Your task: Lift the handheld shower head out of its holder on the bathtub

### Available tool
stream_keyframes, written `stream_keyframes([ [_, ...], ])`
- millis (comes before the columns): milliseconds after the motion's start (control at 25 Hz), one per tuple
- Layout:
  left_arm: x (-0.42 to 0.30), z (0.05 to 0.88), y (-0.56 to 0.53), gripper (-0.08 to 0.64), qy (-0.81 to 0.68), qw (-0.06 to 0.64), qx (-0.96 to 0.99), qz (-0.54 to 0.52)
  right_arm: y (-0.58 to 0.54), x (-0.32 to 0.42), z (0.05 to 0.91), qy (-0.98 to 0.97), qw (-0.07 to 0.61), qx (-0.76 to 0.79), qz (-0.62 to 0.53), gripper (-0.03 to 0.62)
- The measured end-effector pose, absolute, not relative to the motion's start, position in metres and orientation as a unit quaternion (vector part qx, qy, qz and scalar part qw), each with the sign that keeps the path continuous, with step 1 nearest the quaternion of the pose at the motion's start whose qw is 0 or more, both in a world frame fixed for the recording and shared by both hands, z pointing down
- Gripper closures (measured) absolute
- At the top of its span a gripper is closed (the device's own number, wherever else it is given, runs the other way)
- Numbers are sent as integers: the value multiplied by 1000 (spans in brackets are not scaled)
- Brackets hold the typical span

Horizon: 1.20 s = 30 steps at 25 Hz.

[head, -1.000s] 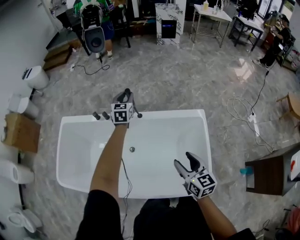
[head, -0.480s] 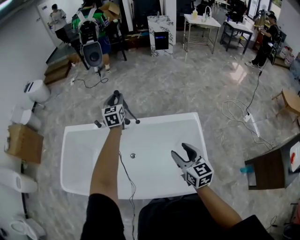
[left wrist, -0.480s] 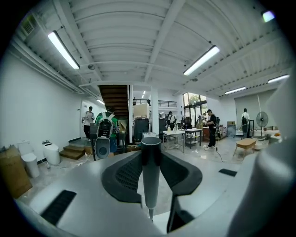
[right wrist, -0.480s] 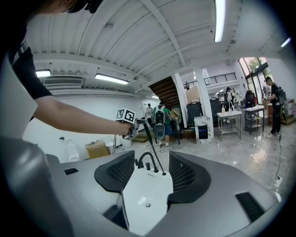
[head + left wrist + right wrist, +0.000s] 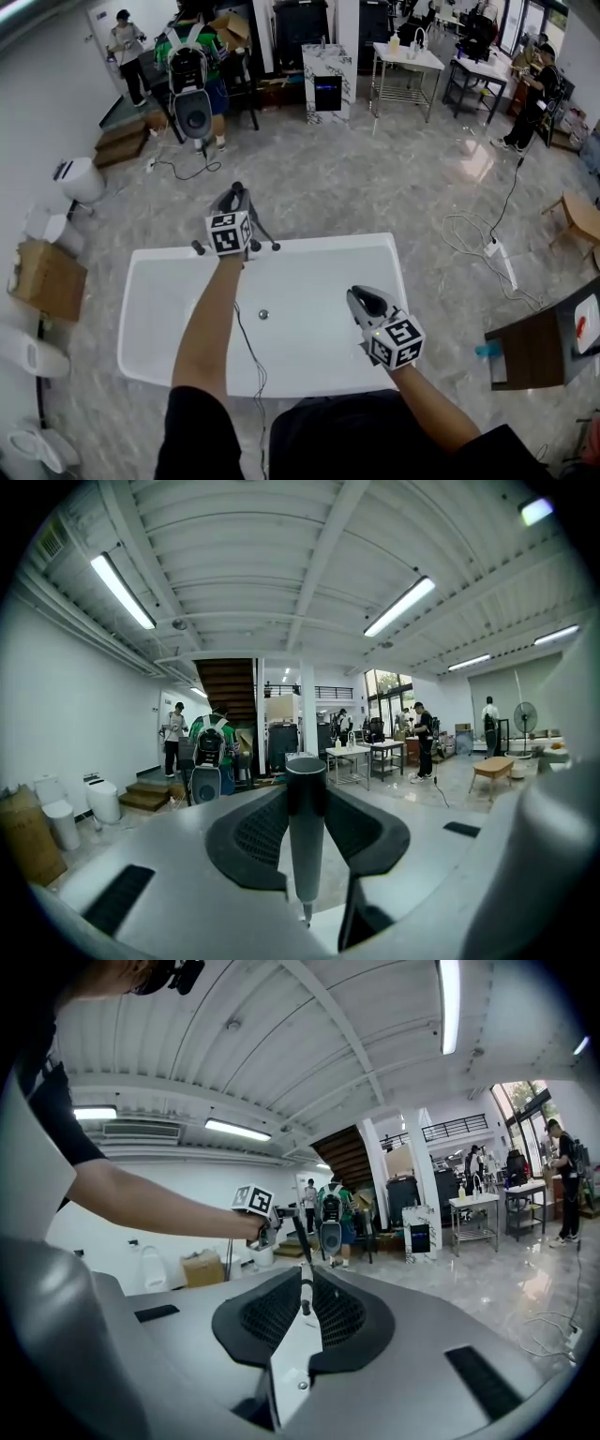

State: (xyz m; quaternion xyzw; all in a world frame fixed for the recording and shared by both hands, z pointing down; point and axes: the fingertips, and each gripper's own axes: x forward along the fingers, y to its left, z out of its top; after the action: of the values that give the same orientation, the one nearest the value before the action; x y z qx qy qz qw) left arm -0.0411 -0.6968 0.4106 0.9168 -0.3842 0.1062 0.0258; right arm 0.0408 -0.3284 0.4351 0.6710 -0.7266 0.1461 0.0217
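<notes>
The left claw [image 5: 235,199] holds the shower head [image 5: 306,817] upright by its dark handle, over the far rim of the white bathtub [image 5: 309,246], with dark knobs [image 5: 197,248] on either side. The right claw [image 5: 364,300] is closing on nothing over the tub's near right. Toilets [image 5: 80,178] and a cardboard box [image 5: 47,272] stand at the left. In the head view the marker cube [image 5: 230,232] covers most of the shower head.
</notes>
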Motion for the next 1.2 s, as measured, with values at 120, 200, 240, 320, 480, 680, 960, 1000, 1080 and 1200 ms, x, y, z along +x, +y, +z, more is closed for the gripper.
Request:
stream_keyframes([
  [120, -42, 415, -693, 445, -383, 24, 917, 107, -325, 44, 440, -716, 41, 682, 142, 584],
  [200, -46, 416, -693, 445, -388, 30, 916, 102, -322, 42, 441, -715, 54, 683, 135, 584],
  [240, -49, 416, -693, 445, -390, 33, 915, 99, -322, 40, 440, -716, 59, 683, 131, 584],
  [320, -54, 417, -694, 445, -394, 36, 913, 99, -323, 35, 438, -716, 61, 684, 125, 584],
  [480, -57, 421, -699, 445, -396, 37, 911, 106, -325, 32, 431, -715, 53, 689, 107, 586],
  [680, -61, 419, -712, 445, -400, 35, 910, 106, -328, 28, 431, -713, 53, 690, 113, 589],
  [960, -56, 420, -720, 445, -389, 31, 915, 103, -336, 32, 433, -704, 53, 699, 115, 594],
  [1000, -54, 422, -720, 445, -386, 31, 916, 104, -336, 33, 434, -702, 53, 701, 115, 594],
  [1080, -52, 426, -718, 445, -383, 31, 917, 108, -335, 34, 436, -699, 53, 704, 117, 594],
  [1200, -47, 425, -714, 445, -379, 26, 919, 107, -332, 38, 435, -694, 49, 709, 118, 594],
])
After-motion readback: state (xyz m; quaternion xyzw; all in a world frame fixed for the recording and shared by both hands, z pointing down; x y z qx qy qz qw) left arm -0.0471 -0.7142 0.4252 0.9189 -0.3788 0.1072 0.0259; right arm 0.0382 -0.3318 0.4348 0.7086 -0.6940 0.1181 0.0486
